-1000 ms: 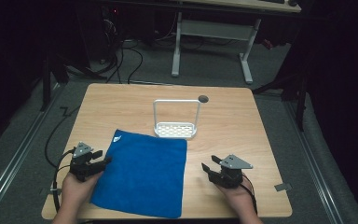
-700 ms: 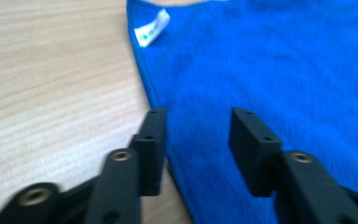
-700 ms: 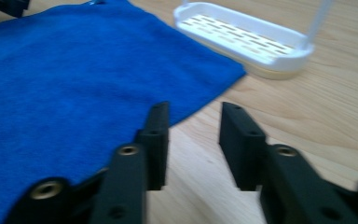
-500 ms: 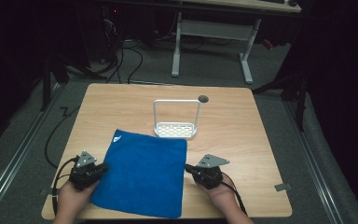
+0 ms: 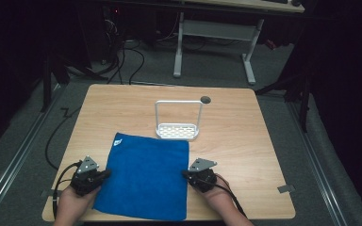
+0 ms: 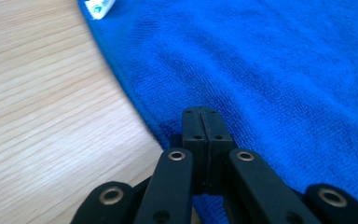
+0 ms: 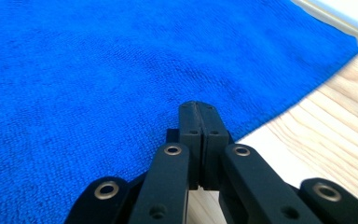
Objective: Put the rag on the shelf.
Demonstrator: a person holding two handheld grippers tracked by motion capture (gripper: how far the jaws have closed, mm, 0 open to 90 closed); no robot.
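A person's left gripper (image 5: pixel 104 174) meets the left edge of a blue cloth (image 5: pixel 146 176) spread flat on the near half of a wooden table (image 5: pixel 245 141); in the left gripper view its black jaws stand pressed together at the hem, though whether any fabric is pinched between them cannot be told. The cloth's white label (image 5: pixel 118 142) lies at the far-left corner. The step in hand looks to be taking hold of both side edges to fold or lift the cloth — doing it well would mean each gripper biting fully over the hem at matching points, so the fabric rises level rather than slipping out or dragging askew. Beyond the cloth, toward the table's middle, stands a small white rack (image 5: pixel 177 130) with a perforated base and a tall hoop handle; its tray holds nothing, and it sits just past the cloth's far edge, near enough that a careless lift could catch it. A dark round grommet hole (image 5: pixel 205 100) marks the tabletop behind it. At the cloth's right edge the right gripper (image 5: pixel 187 174) mirrors the left — jaws closed flat against each other at the hem in the right gripper view, any grip on the cloth likewise unclear.
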